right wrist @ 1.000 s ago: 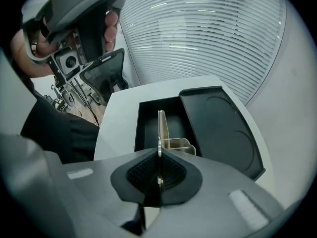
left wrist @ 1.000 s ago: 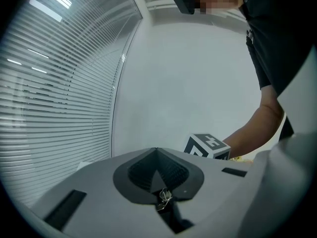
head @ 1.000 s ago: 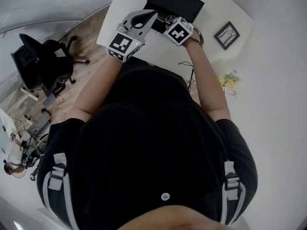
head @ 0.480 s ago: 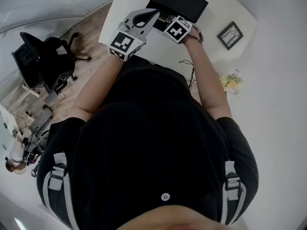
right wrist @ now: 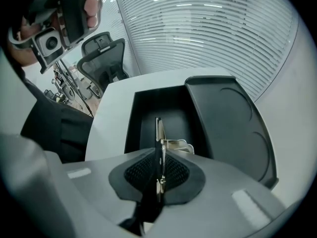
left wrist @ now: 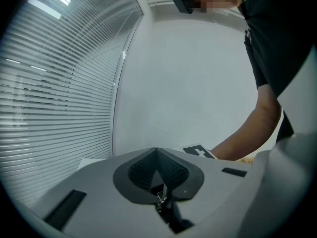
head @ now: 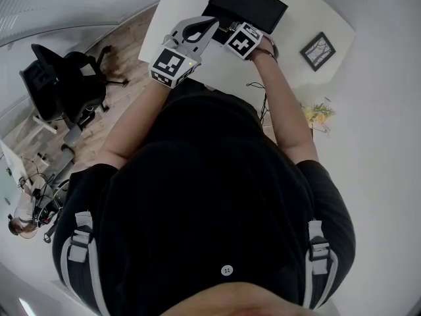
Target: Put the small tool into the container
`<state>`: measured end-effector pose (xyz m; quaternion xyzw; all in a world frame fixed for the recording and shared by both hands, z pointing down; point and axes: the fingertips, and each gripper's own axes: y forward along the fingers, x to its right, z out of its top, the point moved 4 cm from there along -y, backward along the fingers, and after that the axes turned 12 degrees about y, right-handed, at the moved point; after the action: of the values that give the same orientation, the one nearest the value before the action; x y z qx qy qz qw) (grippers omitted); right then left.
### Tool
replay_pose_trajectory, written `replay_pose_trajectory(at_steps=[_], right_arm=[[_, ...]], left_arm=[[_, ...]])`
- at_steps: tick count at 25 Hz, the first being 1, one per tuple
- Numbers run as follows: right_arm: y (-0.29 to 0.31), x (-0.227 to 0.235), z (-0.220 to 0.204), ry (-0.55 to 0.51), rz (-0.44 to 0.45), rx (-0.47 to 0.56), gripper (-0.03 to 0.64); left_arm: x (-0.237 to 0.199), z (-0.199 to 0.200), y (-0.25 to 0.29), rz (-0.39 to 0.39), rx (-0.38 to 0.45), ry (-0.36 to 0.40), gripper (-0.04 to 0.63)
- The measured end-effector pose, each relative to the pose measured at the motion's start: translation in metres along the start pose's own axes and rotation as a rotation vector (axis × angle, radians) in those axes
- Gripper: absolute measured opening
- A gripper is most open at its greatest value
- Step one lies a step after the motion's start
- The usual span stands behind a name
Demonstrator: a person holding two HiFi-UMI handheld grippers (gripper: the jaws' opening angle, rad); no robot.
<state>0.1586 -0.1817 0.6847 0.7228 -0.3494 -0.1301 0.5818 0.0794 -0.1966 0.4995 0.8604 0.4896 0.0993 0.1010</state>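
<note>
1. Your right gripper [right wrist: 158,155] points steeply down. Its two jaws have just been opening a little and stand almost together, with one small tool [right wrist: 159,133] pinched edge-on between the pads.
2. That small tool is a thin metal piece. Its tip sticks out past the pads, and one bent silvery tab shows on its right side.
3. You hold it over the single open well of one black container [right wrist: 134,118]. Whether the tip touches the bottom cannot be told.
4. One lid [right wrist: 228,123] lies flat, touching the container's right side, and two round recesses are pressed into it.
5. Container and lid both rest on one white table [right wrist: 110,114].
6. Your left gripper [left wrist: 157,150] has its two jaws pressed together with nothing between them. It aims almost level at a white wall, with window blinds [left wrist: 54,98] to the left.
7. In the head view your two grippers sit close side by side over the table's near edge, each with one marker cube [head: 170,66].
8. Farther out you have one black office chair [head: 62,87] on the wood floor, one framed picture [head: 318,50] and one small bunch of flowers [head: 316,112].
</note>
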Motion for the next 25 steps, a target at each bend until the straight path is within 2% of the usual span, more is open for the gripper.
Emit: replay_pose_trajectory(at_steps=[8, 15, 18, 25], right_arm=[[-0.007, 0.000, -0.008, 0.016, -0.006, -0.010, 0.133], [-0.025, 0.007, -0.012, 0.025, -0.050, 0.023, 0.176], [-0.043, 0.011, -0.012, 0.041, -0.078, 0.068, 0.179], [-0.100, 0.021, -0.016, 0.136, -0.123, 0.244, 0.179]], left_arm=[[0.001, 0.006, 0.000, -0.003, 0.013, 0.005, 0.009], [0.006, 0.008, -0.002, -0.008, 0.014, 0.015, 0.008], [0.006, 0.010, -0.004, -0.009, 0.019, 0.017, 0.009], [0.010, 0.017, -0.004, -0.023, 0.030, 0.039, 0.009]])
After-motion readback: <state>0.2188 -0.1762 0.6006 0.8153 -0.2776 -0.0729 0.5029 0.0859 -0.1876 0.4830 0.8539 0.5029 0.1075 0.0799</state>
